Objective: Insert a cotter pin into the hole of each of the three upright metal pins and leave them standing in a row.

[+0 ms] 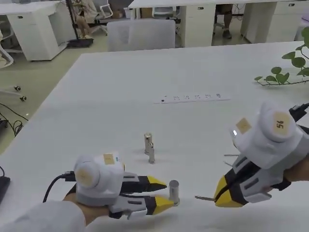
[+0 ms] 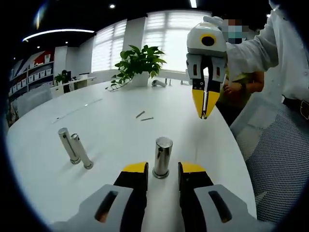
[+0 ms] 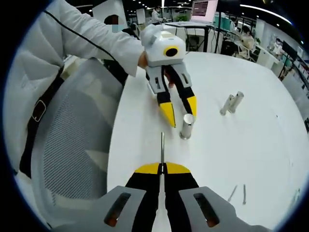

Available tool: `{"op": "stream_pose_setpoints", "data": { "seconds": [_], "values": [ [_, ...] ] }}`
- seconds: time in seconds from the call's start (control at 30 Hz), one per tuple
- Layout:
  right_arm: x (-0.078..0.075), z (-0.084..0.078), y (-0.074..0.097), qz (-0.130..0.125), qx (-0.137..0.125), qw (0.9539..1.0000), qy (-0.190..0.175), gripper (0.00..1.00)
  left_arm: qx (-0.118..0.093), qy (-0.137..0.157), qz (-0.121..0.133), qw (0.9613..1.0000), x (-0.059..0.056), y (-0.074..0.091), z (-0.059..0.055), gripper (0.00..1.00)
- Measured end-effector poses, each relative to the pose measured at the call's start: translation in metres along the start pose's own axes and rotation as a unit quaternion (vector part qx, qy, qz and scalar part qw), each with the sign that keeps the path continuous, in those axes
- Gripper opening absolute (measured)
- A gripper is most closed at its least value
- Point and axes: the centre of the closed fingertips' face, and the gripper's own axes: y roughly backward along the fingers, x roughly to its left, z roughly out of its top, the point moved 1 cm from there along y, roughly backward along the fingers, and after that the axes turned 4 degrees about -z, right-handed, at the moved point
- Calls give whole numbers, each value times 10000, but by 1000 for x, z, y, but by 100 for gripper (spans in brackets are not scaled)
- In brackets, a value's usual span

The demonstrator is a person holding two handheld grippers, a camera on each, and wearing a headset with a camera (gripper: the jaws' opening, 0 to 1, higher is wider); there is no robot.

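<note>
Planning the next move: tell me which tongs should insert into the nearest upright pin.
Right. The right tongs hold a cotter pin pointed at the nearest metal pin; the left tongs are open by that pin, carrying nothing to insert.

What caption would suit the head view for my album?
Open left gripper frames a metal pin while right gripper aims a cotter pin at it.

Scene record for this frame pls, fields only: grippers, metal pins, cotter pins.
left gripper: open, jaws on either side of the near metal pin
near metal pin: upright on the table
right gripper: shut on a cotter pin, which points at the near metal pin and is not yet in it
other metal pins: two, upright, close together, farther out
spare cotter pins: two, lying on the table
inserted so far: none seen
</note>
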Motion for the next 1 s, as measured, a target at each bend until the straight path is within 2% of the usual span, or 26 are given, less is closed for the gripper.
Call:
{"op": "stream_pose_setpoints", "data": {
  "seconds": [0.3,0.5,0.73,1.0],
  "values": [
    [-12,-1,-8,-134,27,9998,-127,3,95,-102,-88,9999,0,-15,-10,16],
    [-17,-1,-14,-147,37,9998,-164,3,12,-209,-95,9997,0,-18,-6,13],
    [-23,0,-19,-184,60,9996,-205,3,-31,-274,-120,9995,1,-18,-6,12],
    [-31,4,-27,-226,182,9996,-49,3,-44,-336,-234,9992,0,-18,-6,11]
  ]
}}
